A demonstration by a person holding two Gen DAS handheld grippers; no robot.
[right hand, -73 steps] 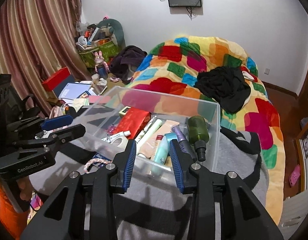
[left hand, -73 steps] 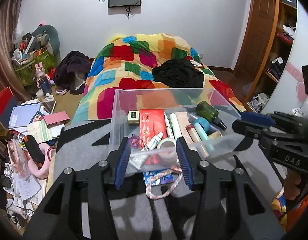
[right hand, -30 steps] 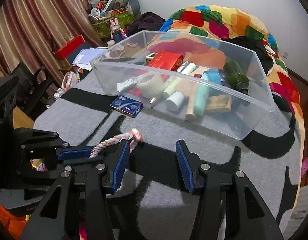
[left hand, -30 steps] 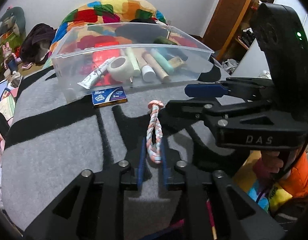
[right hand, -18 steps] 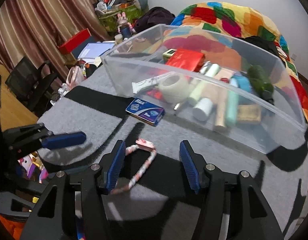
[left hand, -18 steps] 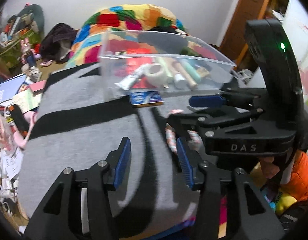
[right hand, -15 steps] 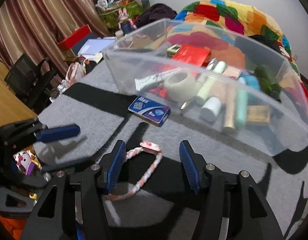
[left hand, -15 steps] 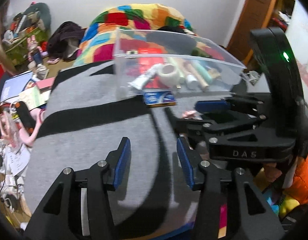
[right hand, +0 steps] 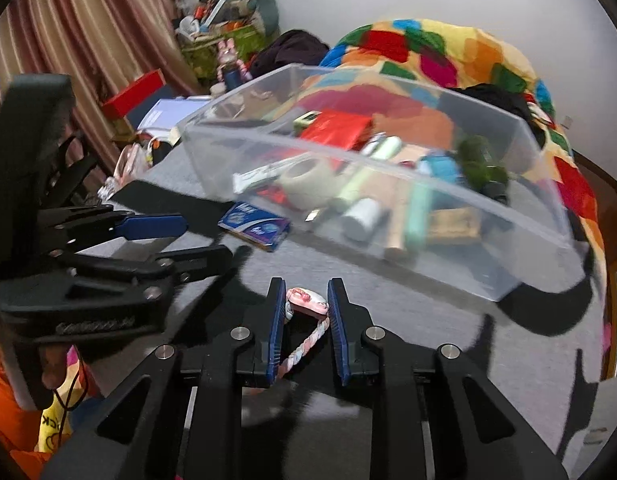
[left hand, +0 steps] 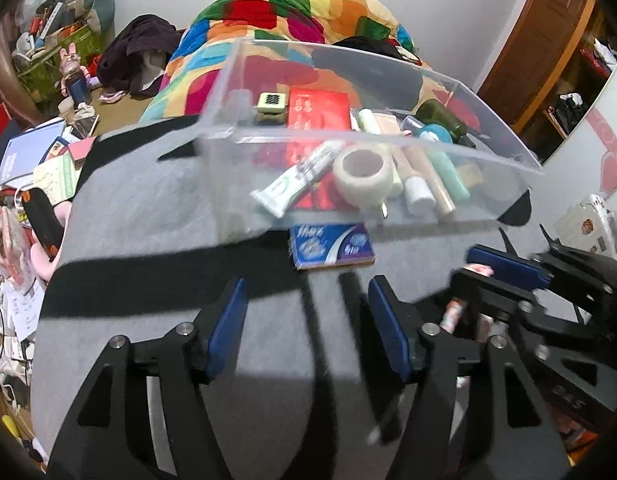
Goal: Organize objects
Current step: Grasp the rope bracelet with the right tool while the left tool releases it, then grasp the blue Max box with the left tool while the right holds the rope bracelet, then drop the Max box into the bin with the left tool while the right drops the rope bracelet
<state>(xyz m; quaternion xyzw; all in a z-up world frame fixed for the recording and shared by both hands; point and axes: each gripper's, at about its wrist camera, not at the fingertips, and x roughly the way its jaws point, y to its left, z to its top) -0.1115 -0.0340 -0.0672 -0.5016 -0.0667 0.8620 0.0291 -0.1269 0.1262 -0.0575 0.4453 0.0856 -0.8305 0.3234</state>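
A clear plastic bin point(left hand: 388, 140) point(right hand: 268, 148) on the grey and black blanket holds a tape roll point(left hand: 362, 176), a toothpaste tube point(left hand: 296, 182), a red box point(left hand: 318, 108) and several bottles. A blue packet point(left hand: 332, 246) point(right hand: 254, 225) lies on the blanket just in front of the bin. My right gripper point(right hand: 306, 304) is shut on a pink and white braided rope point(right hand: 306, 300), also glimpsed in the left wrist view point(left hand: 452, 312). My left gripper point(left hand: 306, 328) is open and empty above the blanket, short of the packet.
The blanket point(left hand: 148, 220) covers the table. A bed with a colourful quilt point(left hand: 292, 12) lies behind the bin. Books and clutter point(left hand: 36, 152) cover the floor at left. A wooden door point(left hand: 548, 40) stands at right.
My left gripper let go of the rope, opened and moved left. My right gripper came over the rope and closed on its looped end.
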